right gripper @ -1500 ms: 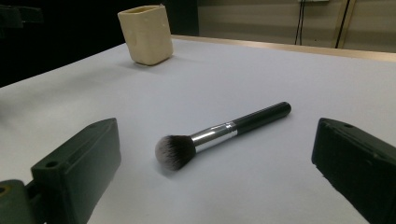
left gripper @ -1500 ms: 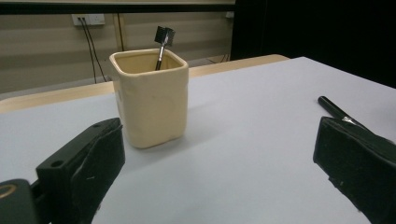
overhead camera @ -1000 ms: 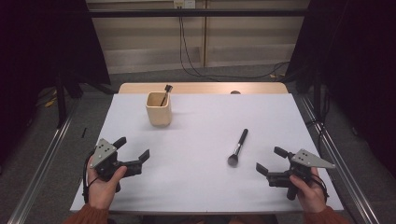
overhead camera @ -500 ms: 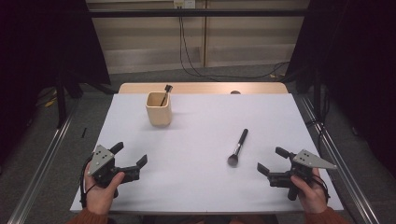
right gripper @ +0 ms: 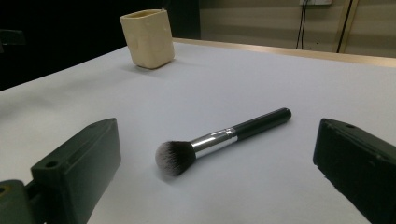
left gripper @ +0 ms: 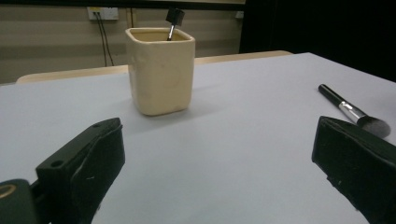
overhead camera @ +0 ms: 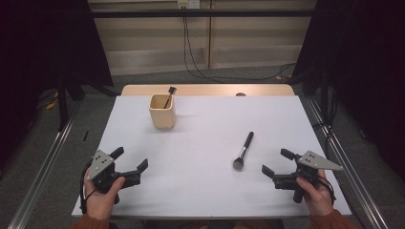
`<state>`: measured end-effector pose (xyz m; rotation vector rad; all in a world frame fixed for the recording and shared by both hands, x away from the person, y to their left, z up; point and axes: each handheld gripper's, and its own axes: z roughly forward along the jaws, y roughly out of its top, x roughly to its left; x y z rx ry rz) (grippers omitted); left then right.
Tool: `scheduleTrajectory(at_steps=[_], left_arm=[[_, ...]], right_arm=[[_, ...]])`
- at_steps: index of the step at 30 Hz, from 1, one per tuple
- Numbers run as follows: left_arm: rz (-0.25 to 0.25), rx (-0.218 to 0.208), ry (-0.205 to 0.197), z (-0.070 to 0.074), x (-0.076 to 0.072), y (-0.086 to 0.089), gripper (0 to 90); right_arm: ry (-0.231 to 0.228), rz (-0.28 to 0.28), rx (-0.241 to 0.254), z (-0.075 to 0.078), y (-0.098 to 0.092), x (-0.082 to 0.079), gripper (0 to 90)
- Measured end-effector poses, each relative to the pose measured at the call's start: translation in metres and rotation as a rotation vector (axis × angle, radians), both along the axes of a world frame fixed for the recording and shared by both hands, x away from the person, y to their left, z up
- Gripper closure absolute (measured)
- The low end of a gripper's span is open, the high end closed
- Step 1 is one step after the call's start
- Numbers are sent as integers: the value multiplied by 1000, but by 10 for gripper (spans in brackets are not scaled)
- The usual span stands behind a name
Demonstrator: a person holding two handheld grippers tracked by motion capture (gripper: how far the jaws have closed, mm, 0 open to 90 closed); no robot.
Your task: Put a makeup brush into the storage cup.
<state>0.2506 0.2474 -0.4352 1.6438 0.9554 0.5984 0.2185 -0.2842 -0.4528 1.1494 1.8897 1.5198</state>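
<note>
The brush (overhead camera: 243, 152) lies flat on my white table (overhead camera: 200, 191), right of centre, its bristle head toward me and its black handle pointing away and a little right. In the right gripper view I see the brush (right gripper: 219, 137) straight ahead between my jaws: soft dark bristles with pale tips, a silver ferrule, then the black handle. Nothing touches it.

My right gripper (overhead camera: 277, 164) rests low at the near right edge of the table, held in my right hand (overhead camera: 315, 193), aimed left toward the bristle end and near it but apart. Its jaws stand wide apart with nothing between them.

My left gripper (overhead camera: 130, 160) sits at the near left of the table in my left hand (overhead camera: 101, 196), well apart from the brush. Its jaws are likewise spread wide and hold nothing. In the left gripper view the brush (left gripper: 355, 112) shows at the far right, past the right jaw.

Farther back, left of centre, stands the cream cup (overhead camera: 162, 111), upright, with a second small brush (overhead camera: 169, 95) leaning inside it, its dark head poking above the rim. The cup (left gripper: 160, 70) is straight ahead of my left gripper; from the right gripper I see the cup (right gripper: 147, 38) far off at the upper left.
</note>
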Motion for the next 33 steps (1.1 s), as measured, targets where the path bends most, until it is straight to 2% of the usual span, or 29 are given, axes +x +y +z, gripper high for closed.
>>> scheduleTrajectory(at_steps=[2, 8, 14, 27, 30, 33], left_arm=[[-1, 13, -1, 0, -1, 0, 29], [7, 10, -5, 1, -2, 0, 29], [6, 14, -2, 0, -2, 1, 31], [-1, 20, -6, 0, -1, 2, 31], [-2, 26, -9, 1, -2, 2, 31], [-2, 25, -11, 2, -3, 2, 31]], right_arm=[[-8, 0, -2, 1, 0, 1, 3], [-11, -9, 14, 5, 0, 5, 0], [-19, 9, -13, 9, 5, 17, 0], [-4, 33, -67, 13, 15, 45, 0], [9, 41, -80, 14, 18, 51, 0], [34, 32, -71, 16, 21, 59, 0]])
